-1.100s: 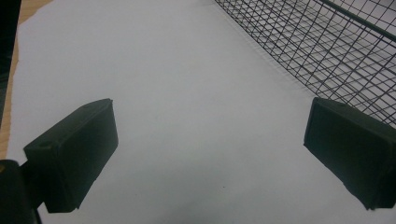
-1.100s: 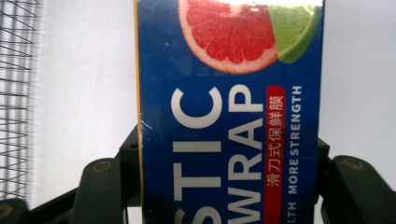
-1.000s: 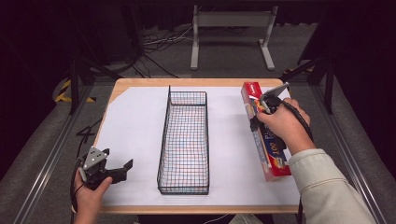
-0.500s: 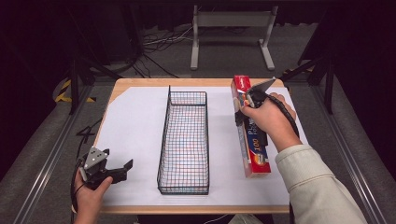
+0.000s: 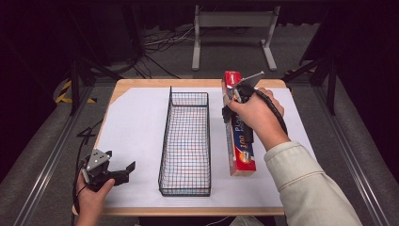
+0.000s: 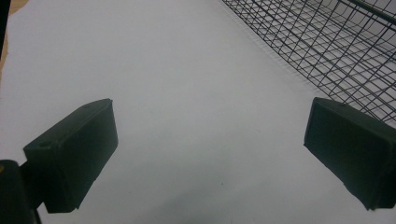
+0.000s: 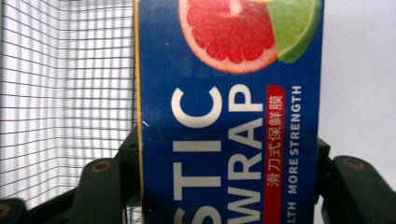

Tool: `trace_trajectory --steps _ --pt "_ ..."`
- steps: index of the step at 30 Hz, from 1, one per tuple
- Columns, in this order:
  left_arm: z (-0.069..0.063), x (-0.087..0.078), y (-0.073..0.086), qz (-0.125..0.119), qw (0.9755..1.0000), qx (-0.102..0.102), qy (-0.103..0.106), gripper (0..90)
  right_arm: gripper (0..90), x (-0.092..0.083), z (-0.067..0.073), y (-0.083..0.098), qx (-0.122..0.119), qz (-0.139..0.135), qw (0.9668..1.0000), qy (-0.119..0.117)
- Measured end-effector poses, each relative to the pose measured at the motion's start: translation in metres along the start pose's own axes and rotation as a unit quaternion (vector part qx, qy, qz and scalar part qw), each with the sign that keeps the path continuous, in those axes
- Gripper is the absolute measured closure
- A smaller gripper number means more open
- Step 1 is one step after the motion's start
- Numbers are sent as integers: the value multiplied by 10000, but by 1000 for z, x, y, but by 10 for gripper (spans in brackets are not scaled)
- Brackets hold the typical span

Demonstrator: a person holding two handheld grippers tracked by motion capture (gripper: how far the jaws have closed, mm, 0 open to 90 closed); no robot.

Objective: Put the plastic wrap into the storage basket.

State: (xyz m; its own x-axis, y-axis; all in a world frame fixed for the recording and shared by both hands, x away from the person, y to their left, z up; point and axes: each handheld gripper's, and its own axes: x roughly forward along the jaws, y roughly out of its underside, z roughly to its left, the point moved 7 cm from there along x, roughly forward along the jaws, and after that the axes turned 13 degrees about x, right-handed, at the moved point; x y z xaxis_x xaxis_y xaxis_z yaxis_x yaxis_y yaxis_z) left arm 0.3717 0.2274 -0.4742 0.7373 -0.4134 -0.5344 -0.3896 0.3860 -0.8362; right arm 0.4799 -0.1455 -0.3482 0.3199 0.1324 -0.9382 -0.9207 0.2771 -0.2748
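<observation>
- The right gripper [image 5: 234,101] is clamped across a long plastic wrap box [image 5: 239,136], one black jaw pressed on each long side, as the right gripper view shows.
- The box [image 7: 229,112] lies lengthwise just to the right of the wire basket [image 5: 186,141]; whether it touches the paper below cannot be told, since the hand [image 5: 251,115] covers its middle.
- A narrow strip of white separates the box from the basket's right wall; to the box's right the paper runs bare out to the table edge.
- The left gripper [image 5: 115,170] hangs over the near left corner of the table, jaws standing wide apart with nothing between them.
- In the left gripper view bare paper lies under the jaws, and the basket [image 6: 327,42] crosses the upper right corner, near the right-hand jaw.
- Hidden: the box's print is cut off at the bottom in the right gripper view, and the right gripper's own body is largely covered by the hand in the high view.
- Materials: the box is glossy card, dark blue with red ends and a grapefruit and lime picture; the basket is thin black wire mesh, long and open-topped; the white paper sheet [image 5: 136,122] is matte and covers most of the wooden table [image 5: 193,83], whose pale edge shows around it.
</observation>
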Motion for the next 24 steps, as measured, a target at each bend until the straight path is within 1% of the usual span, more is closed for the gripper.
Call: trace_trajectory --steps 4,8,9,12,14,19,22,23,24 --pt "0 1 -1 -6 10000 15 5 34 401 1 8 3 -70 -21 10000 24" --pt "-1 1 0 5 10000 21 3 34 401 1 19 6 -64 12 10000 -39" --pt "-1 1 0 2 10000 5 11 34 401 2 21 7 -87 10 10000 -20" --pt "-1 2 0 3 10000 40 1 34 401 4 26 9 -137 -42 9999 67" --pt "-1 2 0 9 10000 52 -7 34 401 5 32 10 -116 -79 9999 21" --pt "-1 2 -1 3 10000 82 -3 34 402 8 43 14 -54 -30 10000 -21" --pt "-1 4 -1 8 10000 70 -23 34 401 9 52 18 -136 -1 9999 -61" --pt "-1 4 -1 14 10000 83 -17 34 401 10 54 19 -143 12 9999 -69" --pt "-1 5 -1 21 10000 54 -13 34 401 10 58 21 -123 32 9999 -115"
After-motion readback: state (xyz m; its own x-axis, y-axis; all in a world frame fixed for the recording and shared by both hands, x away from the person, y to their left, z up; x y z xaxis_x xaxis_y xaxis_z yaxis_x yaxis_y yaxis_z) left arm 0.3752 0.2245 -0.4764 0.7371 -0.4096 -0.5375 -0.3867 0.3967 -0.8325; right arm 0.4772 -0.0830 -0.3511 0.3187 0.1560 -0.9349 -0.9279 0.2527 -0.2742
